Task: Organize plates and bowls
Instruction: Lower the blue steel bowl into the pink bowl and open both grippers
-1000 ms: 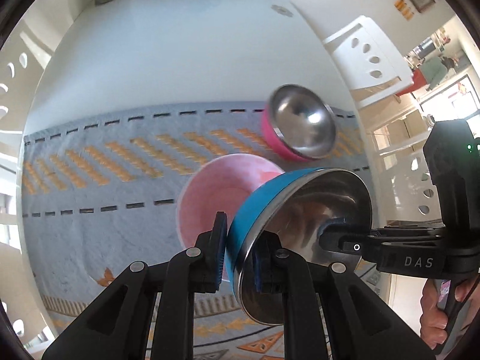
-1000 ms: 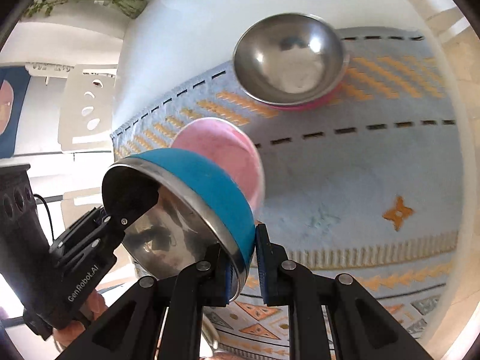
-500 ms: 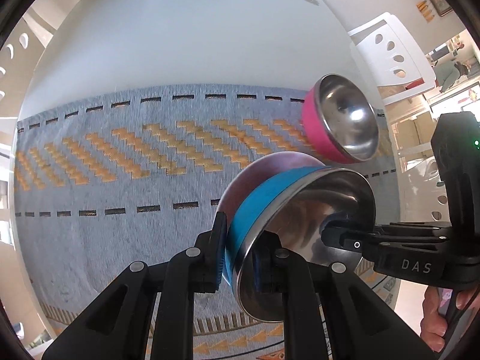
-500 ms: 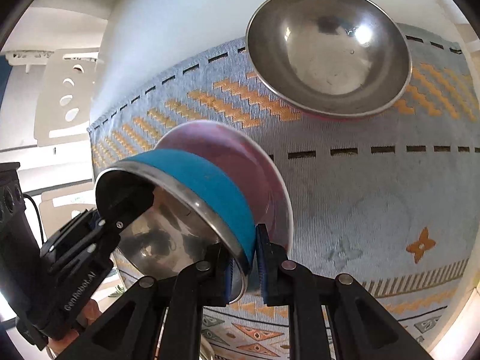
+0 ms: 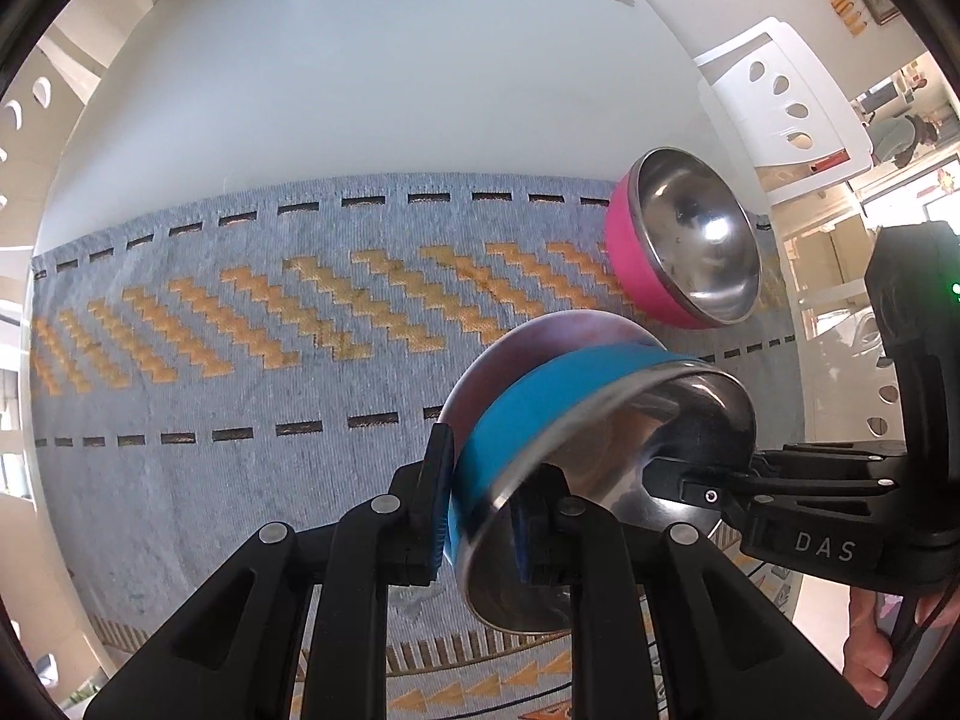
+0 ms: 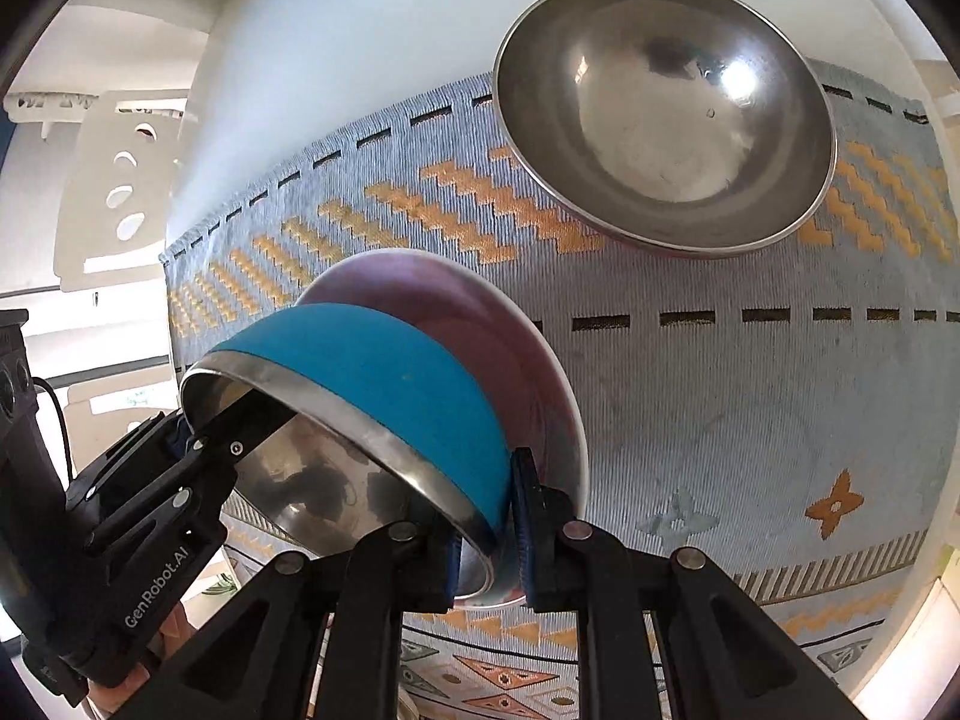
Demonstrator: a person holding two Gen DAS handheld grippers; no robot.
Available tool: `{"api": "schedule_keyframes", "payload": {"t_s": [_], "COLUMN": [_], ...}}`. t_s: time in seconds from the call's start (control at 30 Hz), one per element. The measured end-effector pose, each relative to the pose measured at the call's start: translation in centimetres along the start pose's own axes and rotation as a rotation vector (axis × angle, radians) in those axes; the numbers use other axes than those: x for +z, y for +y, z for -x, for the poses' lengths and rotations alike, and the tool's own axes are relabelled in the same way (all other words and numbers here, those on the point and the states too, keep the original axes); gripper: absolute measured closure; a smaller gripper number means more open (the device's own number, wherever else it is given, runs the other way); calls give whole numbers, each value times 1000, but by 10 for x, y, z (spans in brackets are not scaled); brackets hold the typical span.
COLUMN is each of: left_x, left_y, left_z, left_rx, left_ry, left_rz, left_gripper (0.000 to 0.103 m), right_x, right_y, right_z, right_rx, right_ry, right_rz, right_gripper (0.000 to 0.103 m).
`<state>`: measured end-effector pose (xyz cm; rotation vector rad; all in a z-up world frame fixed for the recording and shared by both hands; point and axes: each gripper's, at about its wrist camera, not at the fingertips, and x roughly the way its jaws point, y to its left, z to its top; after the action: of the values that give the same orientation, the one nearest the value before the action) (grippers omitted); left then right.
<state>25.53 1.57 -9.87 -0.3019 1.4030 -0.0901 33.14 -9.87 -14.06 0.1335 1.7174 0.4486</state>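
A blue steel bowl (image 5: pixel 558 396) (image 6: pixel 384 372) is held by both grippers at opposite sides of its rim. My left gripper (image 5: pixel 483 516) is shut on its near rim; my right gripper (image 6: pixel 486 534) is shut on the other side and shows in the left wrist view (image 5: pixel 690 480). The bowl sits low inside a pink plate (image 5: pixel 540 330) (image 6: pixel 480 312) lying on the mat; whether it touches the plate I cannot tell. A pink steel bowl (image 5: pixel 690 240) (image 6: pixel 660 114) stands upright on the mat just beyond the plate.
A grey woven mat with orange zigzags (image 5: pixel 240 312) (image 6: pixel 750 390) covers the near part of a white table (image 5: pixel 360 72). White chairs stand at the table's sides (image 5: pixel 792 96) (image 6: pixel 114 180).
Both grippers have moved forward and down with the blue bowl, bringing it over and into the pink plate. The pink steel bowl now looks closer.
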Motion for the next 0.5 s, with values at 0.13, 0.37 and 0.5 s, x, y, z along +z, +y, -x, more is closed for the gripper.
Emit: {"api": "schedule_keyframes", "payload": {"t_s": [0.13, 0.37, 0.5], "left_x": [1, -1, -1], "left_y": [0, -5, -8], "left_z": [6, 10, 13], "left_rx": [7, 0, 4], "left_ry": [-18, -24, -29], "left_rz": [-9, -25, -31], "left_gripper": [78, 78, 78], "right_x": [-6, -13, -16], "right_y": [-6, -4, 0], "right_z": [9, 24, 29], "right_rx": [1, 10, 11], "right_ry": [1, -27, -33], "right_rz": [5, 26, 27], "right_gripper": [83, 64, 60]}}
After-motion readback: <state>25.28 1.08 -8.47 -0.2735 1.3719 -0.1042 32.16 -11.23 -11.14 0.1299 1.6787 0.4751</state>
